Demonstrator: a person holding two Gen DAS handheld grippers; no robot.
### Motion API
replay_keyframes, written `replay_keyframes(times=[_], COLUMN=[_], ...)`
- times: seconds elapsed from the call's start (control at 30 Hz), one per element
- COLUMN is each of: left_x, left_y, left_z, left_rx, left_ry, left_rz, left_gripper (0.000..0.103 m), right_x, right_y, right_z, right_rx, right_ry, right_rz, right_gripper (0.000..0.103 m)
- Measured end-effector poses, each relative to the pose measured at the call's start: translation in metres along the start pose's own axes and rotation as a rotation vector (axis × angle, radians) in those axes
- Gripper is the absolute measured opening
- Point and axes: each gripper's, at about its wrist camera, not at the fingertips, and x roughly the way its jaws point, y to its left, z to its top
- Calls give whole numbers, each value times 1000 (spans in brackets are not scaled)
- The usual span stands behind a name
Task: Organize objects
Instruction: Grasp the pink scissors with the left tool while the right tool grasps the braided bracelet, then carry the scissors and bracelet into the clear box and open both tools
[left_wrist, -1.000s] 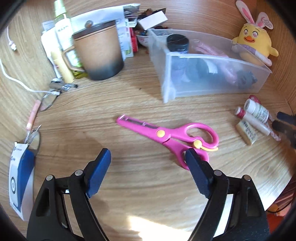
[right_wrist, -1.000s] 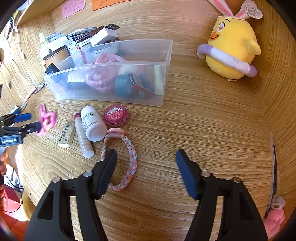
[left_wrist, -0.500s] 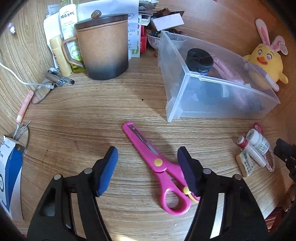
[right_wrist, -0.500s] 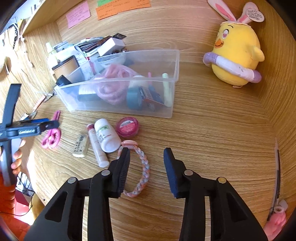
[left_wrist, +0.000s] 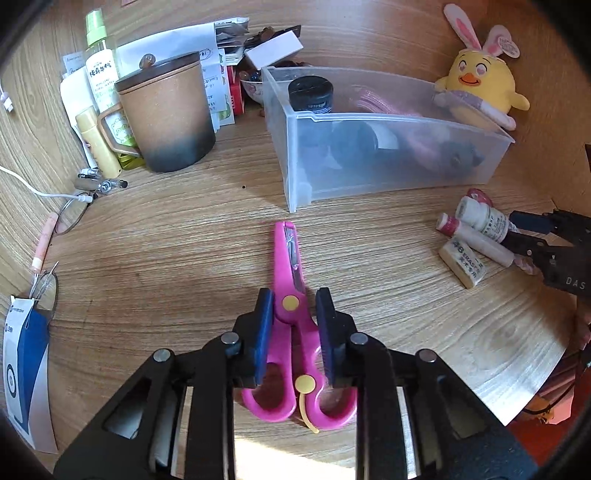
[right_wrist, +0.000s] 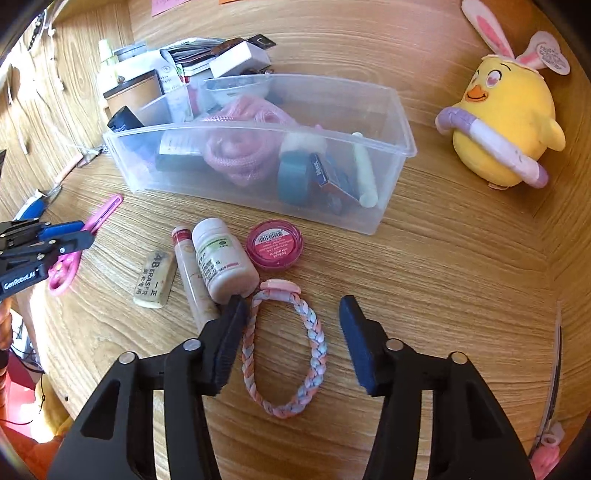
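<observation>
Flanking the braided bracelet (right_wrist: 284, 350): white bottle (right_wrist: 221, 258), eraser (right_wrist: 155, 278), clear bin (right_wrist: 391, 155).

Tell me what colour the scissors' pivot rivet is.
Yellow, on the pink scissors; the left wrist view shows it best.

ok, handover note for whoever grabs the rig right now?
Left gripper: closed around the pink scissors at the pivot, scissors flat on the desk, not lifted.
Right gripper: open, straddling the braided bracelet, not gripping.
Clear bin: already holds pink cord, tape and other items.
Left outside, in front of the bin: eraser, lip balm tube, white pill bottle, pink tin.
Next, probably: scissors and bracelet into the bin.
</observation>
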Motion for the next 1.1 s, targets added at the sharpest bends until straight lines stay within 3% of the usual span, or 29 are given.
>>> replay_keyframes(times=[0.23, 0.43, 0.8, 1.1], left_x=[6, -5, -65, -88], left_y=[3, -4, -33, -44], left_z=[8, 9, 35, 71], left_rx=[-8, -25, 22, 30], left_ry=[-17, -35, -222, -342], left_rz=[16, -36, -118, -163], left_gripper=[18, 18, 17, 16], right_x=[2, -12, -53, -76], right_y=[3, -5, -9, -7], right_z=[2, -1, 12, 37], right_rx=[0, 43, 72, 95], right_ry=[-17, -62, -212, -312], right_rz=[6, -5, -16, 18], right_gripper=[12, 10, 9, 9])
